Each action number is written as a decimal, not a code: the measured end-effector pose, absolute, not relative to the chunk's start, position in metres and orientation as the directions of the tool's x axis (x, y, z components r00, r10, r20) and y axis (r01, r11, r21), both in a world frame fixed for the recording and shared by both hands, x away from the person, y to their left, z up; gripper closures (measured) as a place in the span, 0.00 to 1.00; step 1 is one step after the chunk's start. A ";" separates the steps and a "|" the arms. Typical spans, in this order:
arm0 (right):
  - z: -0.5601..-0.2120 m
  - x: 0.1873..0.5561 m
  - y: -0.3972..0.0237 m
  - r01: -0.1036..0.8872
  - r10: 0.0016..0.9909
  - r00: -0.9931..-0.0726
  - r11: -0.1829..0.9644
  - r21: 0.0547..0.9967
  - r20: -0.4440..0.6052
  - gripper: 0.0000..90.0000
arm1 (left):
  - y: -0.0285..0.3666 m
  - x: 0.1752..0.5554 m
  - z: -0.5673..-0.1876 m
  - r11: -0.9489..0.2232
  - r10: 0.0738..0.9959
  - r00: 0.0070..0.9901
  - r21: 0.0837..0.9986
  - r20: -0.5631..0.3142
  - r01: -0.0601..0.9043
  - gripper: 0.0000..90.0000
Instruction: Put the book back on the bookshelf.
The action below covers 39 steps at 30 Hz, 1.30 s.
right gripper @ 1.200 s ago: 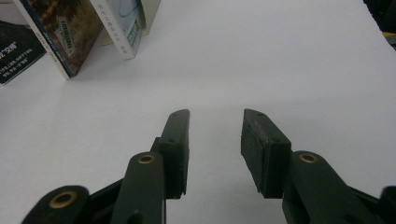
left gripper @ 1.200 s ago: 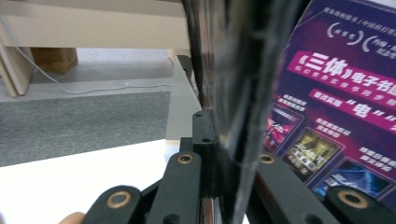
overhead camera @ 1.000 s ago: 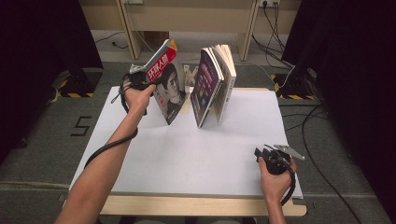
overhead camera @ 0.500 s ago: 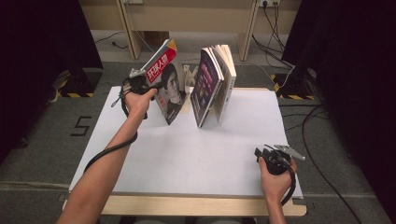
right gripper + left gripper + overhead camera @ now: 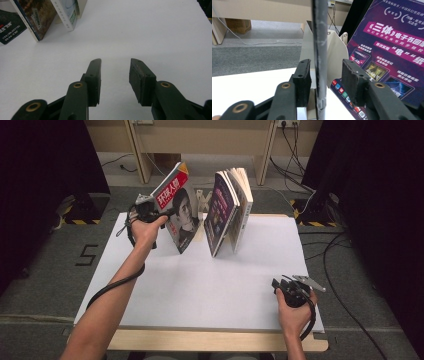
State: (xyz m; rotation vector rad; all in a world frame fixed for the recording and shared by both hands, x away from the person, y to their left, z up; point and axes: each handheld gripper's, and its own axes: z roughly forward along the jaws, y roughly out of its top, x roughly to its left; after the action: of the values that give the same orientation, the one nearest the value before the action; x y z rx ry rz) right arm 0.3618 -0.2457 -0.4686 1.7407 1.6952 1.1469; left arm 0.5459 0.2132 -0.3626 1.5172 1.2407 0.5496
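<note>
The left hand-held gripper (image 5: 167, 212) is sitting in the upper left of the high view, at the edge of the magazine (image 5: 181, 210) that is leaning tilted on the white desk (image 5: 200, 285). Its jaws have just been opening: in the left gripper view the magazine's edge (image 5: 320, 50) is standing between the two black pads (image 5: 305, 75), close to the left one but with a clear gap to the right one, so the grip is being let go, not held. Compared with the earlier high views, the magazine is keeping the same lean and the same spot, which suggests it is now resting on its own against the white bookend (image 5: 337, 47) behind it. I judge that the placing step is finishing and that the left hand is about to draw back; the risk is that the magazine slides or tips once the pads are clear.

To the right of the magazine, near the upper middle of the frame, the group of books (image 5: 230, 207) is standing upright but slightly slanted, just beside it and apart from it. The bookend is the only holder here, and its exact slots are hard to tell.

The right hand-held gripper (image 5: 290, 287) is resting at the lower right of the desk, jaws standing wide with nothing between them (image 5: 115, 75).
</note>
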 end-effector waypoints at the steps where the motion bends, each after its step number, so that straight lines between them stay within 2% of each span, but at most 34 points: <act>1: -0.468 0.362 -0.246 0.589 0.964 -0.102 -0.142 0.795 0.247 0.69 | 0.214 0.545 -0.362 0.091 0.899 0.356 0.904 -0.255 0.418 0.62; 16: -0.468 0.362 -0.243 0.589 0.964 -0.102 -0.141 0.796 0.247 0.69 | 0.218 0.535 -0.364 0.115 0.892 0.353 0.895 -0.284 0.430 0.52; 39: -0.467 0.361 -0.241 0.591 0.964 -0.100 -0.142 0.794 0.247 0.69 | 0.228 0.507 -0.369 0.120 0.881 0.362 0.883 -0.306 0.453 0.46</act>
State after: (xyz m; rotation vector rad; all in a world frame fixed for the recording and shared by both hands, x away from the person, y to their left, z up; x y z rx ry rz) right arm 0.3613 -0.2408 -0.4667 1.7432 1.6959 1.1429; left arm 0.5066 0.2281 -0.3687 1.5079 1.2594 0.4802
